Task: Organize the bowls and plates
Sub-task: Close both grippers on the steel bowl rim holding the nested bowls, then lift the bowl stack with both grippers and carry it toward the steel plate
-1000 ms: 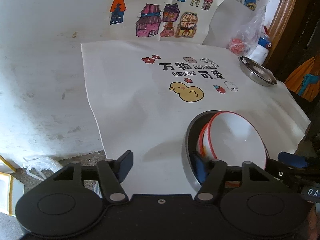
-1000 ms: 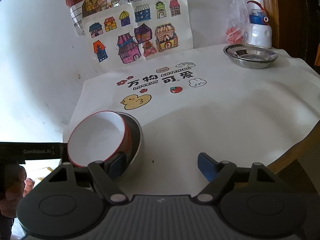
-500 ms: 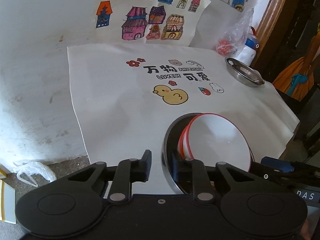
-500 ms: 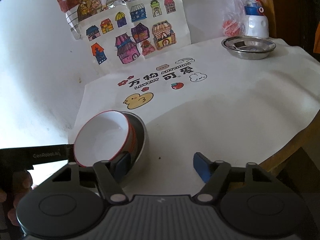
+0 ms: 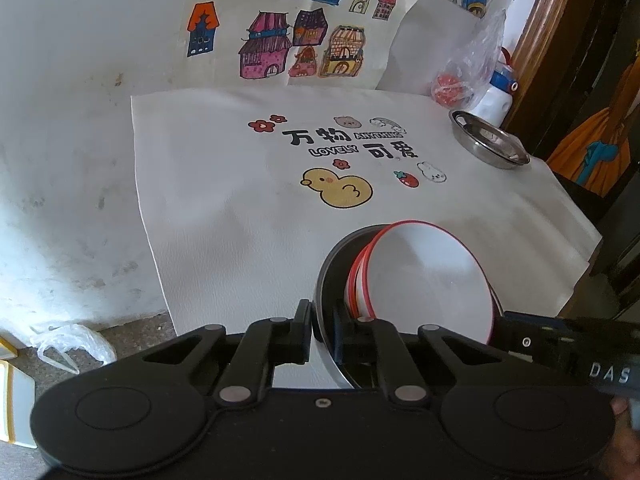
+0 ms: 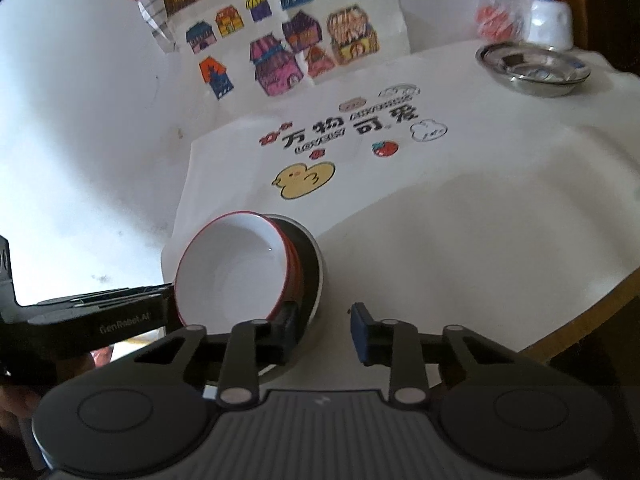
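White red-rimmed bowls [image 5: 428, 272] tilted in steel bowl [image 5: 326, 268]; left claw [image 5: 322, 330] pinching steel rim.

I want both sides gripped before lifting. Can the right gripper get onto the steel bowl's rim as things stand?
Probably yes: the right gripper straddles the steel bowl rim, jaws closing, nothing in between.

Before you, on the table mat [image 5: 224, 208], near its front edge: nested bowls [image 5: 428, 276] sitting tilted in a metal bowl [image 5: 326, 280]. At the mat's far right corner: a metal dish [image 5: 488, 146]; behind it, a bottle [image 5: 496, 100] and plastic bag [image 5: 468, 68]. Drawings [image 5: 288, 40] hang on the wall behind.
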